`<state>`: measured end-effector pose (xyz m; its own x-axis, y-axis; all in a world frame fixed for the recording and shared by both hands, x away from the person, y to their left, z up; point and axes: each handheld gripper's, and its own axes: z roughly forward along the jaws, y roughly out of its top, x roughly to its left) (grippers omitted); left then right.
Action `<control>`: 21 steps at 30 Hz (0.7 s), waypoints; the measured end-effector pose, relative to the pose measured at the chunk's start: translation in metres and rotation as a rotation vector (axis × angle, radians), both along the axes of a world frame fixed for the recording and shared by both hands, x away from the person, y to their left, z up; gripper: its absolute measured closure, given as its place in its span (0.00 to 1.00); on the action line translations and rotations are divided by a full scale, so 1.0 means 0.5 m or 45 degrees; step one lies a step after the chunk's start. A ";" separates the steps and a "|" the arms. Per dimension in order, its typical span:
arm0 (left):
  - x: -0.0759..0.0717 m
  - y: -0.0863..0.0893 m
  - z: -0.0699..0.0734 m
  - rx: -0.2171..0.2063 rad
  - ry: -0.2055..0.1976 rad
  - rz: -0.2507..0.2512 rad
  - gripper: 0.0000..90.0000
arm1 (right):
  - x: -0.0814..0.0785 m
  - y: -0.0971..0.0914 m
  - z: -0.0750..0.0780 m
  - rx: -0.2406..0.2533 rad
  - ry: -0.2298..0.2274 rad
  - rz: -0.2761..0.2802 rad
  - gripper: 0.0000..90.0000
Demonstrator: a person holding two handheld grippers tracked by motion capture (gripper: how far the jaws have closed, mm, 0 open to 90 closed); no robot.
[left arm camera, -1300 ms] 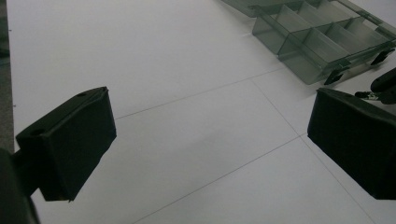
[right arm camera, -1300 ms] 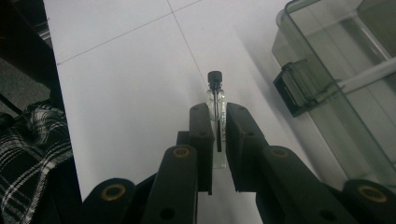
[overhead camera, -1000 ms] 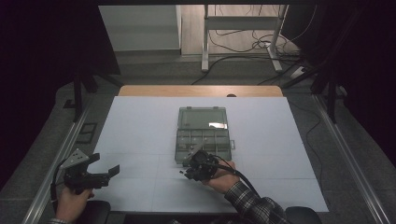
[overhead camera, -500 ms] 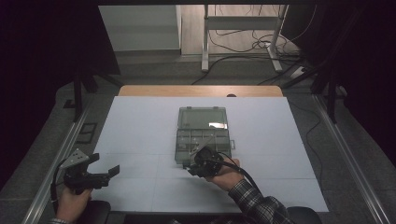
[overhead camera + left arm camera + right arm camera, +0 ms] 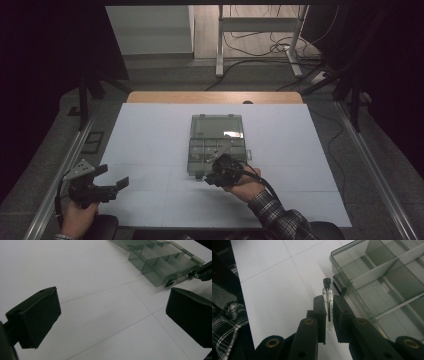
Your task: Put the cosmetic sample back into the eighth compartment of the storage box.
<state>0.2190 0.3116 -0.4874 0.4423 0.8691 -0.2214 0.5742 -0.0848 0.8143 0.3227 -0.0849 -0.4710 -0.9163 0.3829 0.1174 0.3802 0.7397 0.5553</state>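
Lower left of the high view: my left gripper [image 5: 111,186] sits at the near left corner of the white table [image 5: 150,135], jaws spread wide with nothing between them. In the left gripper view the two black jaws stand far apart over bare white surface crossed by thin seam lines; open room lies ahead and to both sides.

Lower centre of the high view: my right gripper [image 5: 212,176] is held just at the near edge of the compartment box [image 5: 217,149]. In the right gripper view my jaws are closed on a small glass vial [image 5: 328,305] with a black cap, its cap end pointing away from me. The vial lies just beside the box's near corner and latch; I cannot tell whether it touches the wall. A plaid sleeve [image 5: 280,217] enters at the bottom of the high view.

Centre of the high view: the box is clear grey plastic, lid [image 5: 217,126] laid open on the far side. Its tray is split by partitions into several cells; those visible in the right gripper view hold nothing I can make out.

Beyond the box, bare table runs to the far wooden edge [image 5: 215,97]. Wide free margins at left and right.
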 end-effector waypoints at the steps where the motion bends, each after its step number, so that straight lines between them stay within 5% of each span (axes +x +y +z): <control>1: 0.000 0.000 0.000 -0.003 0.000 0.001 0.00 | 0.000 -0.001 0.001 0.002 -0.002 -0.003 0.90; 21: 0.000 -0.004 0.000 0.027 0.002 -0.005 0.01 | 0.013 -0.030 0.025 0.031 -0.023 -0.057 0.90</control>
<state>0.2192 0.3096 -0.4872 0.4451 0.8719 -0.2039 0.5752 -0.1040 0.8113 0.3294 -0.0998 -0.4588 -0.9003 0.4209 0.1106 0.4024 0.7083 0.5800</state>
